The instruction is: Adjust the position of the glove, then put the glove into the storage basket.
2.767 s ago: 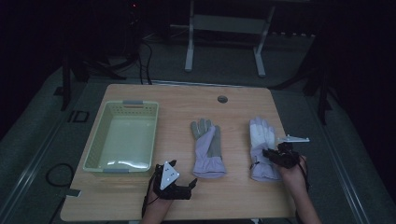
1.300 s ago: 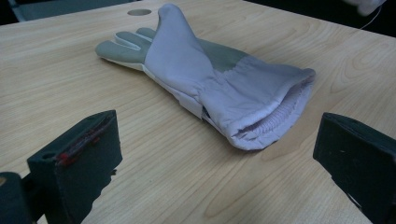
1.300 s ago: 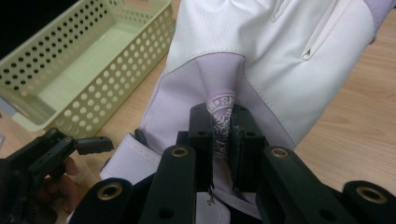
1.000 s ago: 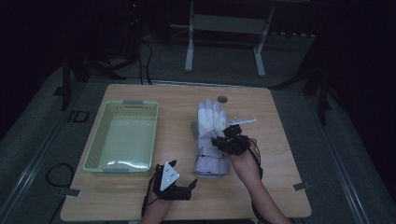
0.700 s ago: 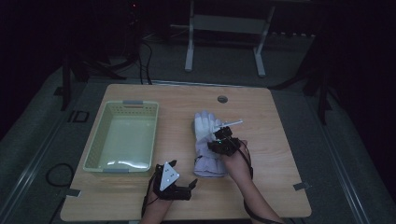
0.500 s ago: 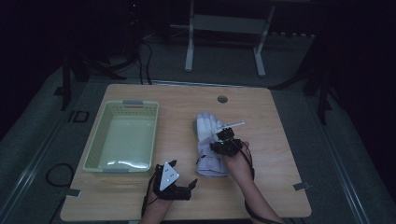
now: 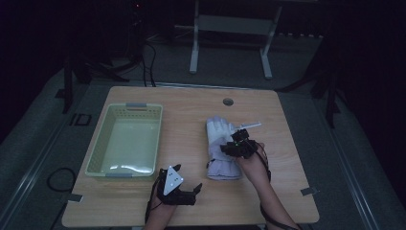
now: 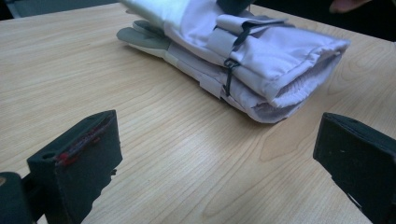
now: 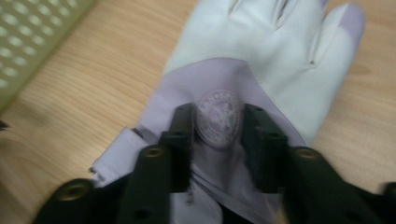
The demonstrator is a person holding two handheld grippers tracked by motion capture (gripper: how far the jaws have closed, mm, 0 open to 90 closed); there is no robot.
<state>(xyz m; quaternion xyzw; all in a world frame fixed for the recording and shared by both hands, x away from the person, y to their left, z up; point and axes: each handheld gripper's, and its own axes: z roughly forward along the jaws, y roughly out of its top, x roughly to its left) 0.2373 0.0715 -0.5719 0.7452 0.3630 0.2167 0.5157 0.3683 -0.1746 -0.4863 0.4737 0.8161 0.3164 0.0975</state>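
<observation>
Right glove now stacked on left; round badge in right gripper view.

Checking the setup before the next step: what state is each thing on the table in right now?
Top glove: laid flat on the lower one, cuffs toward the person.
Lower glove: flat on the table, under the top glove.
Basket: upright, nothing inside.
Right tool: jaws just opening, astride the top glove's round badge, loose.
Left tool: open, resting on the table, holding nothing.
</observation>
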